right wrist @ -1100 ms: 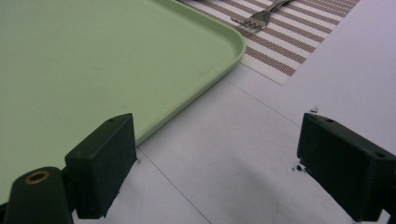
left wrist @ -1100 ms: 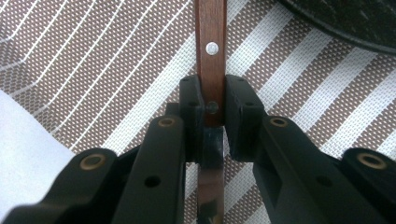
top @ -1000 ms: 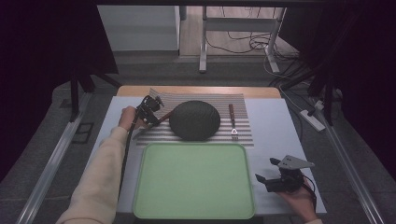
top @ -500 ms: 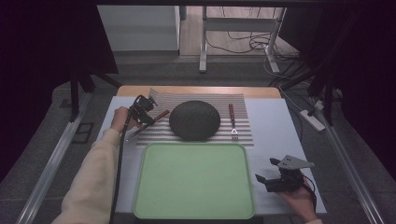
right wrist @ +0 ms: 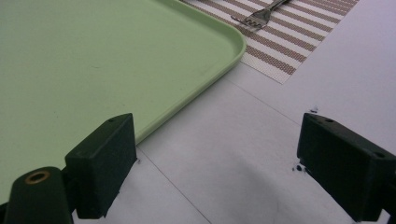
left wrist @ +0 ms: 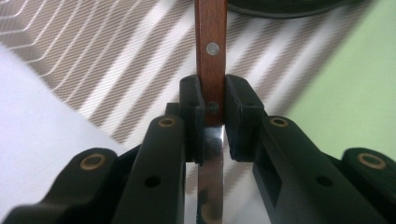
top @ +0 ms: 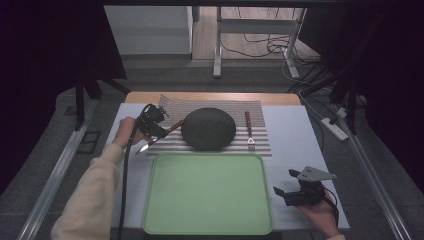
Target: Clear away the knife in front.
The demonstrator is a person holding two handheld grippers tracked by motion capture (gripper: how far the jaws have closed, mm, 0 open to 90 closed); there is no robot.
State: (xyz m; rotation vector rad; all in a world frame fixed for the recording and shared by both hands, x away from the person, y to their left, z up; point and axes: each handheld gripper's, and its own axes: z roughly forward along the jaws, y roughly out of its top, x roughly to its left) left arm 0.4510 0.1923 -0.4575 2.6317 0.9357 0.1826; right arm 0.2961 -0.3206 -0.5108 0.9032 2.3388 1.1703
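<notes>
Wood-handled knife (left wrist: 211, 51) clamped between left gripper (left wrist: 212, 119) pads over striped mat (top: 172, 107); right gripper (right wrist: 219, 154) jaws wide apart beside green tray (top: 155, 220).

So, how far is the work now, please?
Done: the left gripper has closed on the knife at the handle-blade joint. In hand: the knife sits at the striped mat's left edge. Left, probably: the green tray holds nothing; fork untouched; right gripper open.

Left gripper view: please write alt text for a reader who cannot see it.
The left gripper's two black jaws are closed on a knife where its riveted wooden handle meets the steel blade, the handle pointing away from the camera. Beneath lies a brown-and-white striped placemat, with a green tray at the right and white table at the left.
</notes>
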